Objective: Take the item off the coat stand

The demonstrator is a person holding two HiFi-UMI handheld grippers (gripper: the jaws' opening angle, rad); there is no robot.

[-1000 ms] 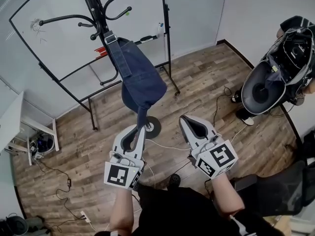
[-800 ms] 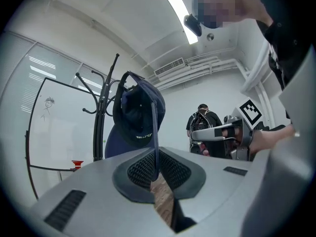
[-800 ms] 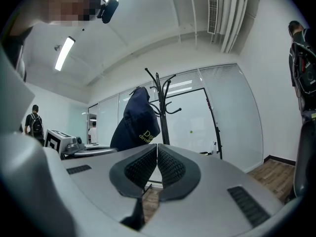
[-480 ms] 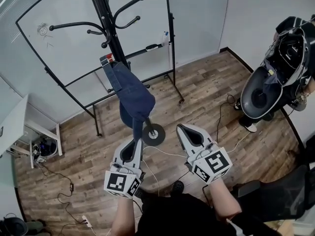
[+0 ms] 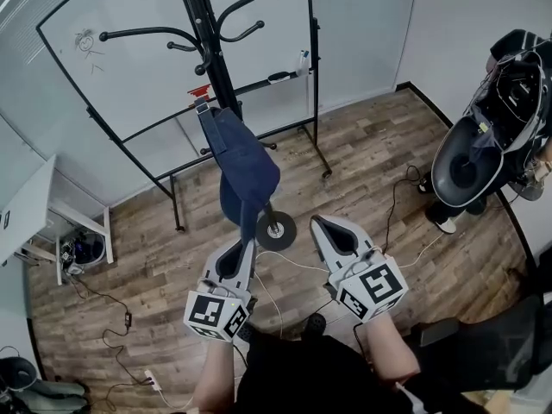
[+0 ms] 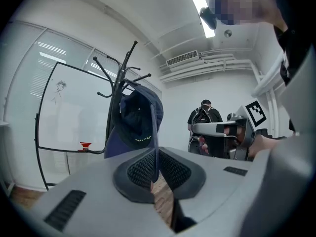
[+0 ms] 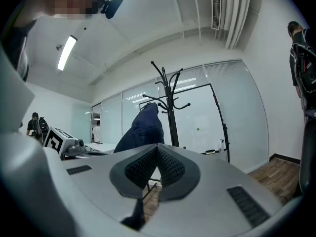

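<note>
Wood floor spreads below the coat stand [image 5: 205, 33]. The left gripper [image 5: 246, 243] clamps the soft, lightweight navy cap [image 5: 247, 166] by its stiffer brim, a sound hold. The right gripper [image 5: 321, 224] is closed and empty.

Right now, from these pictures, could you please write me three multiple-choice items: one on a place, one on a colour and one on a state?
1. What stands just behind the coat stand?
A. a whiteboard on a black frame
B. a bookshelf
C. a refrigerator

2. What colour is the cap?
A. red
B. dark blue
C. yellow

3. In what state is the left gripper?
A. open and empty
B. shut on the cap
C. lying on the floor

Answers:
1. A: the head view shows the whiteboard behind the stand's pole.
2. B: the cloth is dark blue in all three views.
3. B: the left gripper view shows its jaws pressed on the thin lower edge of the cap.
</note>
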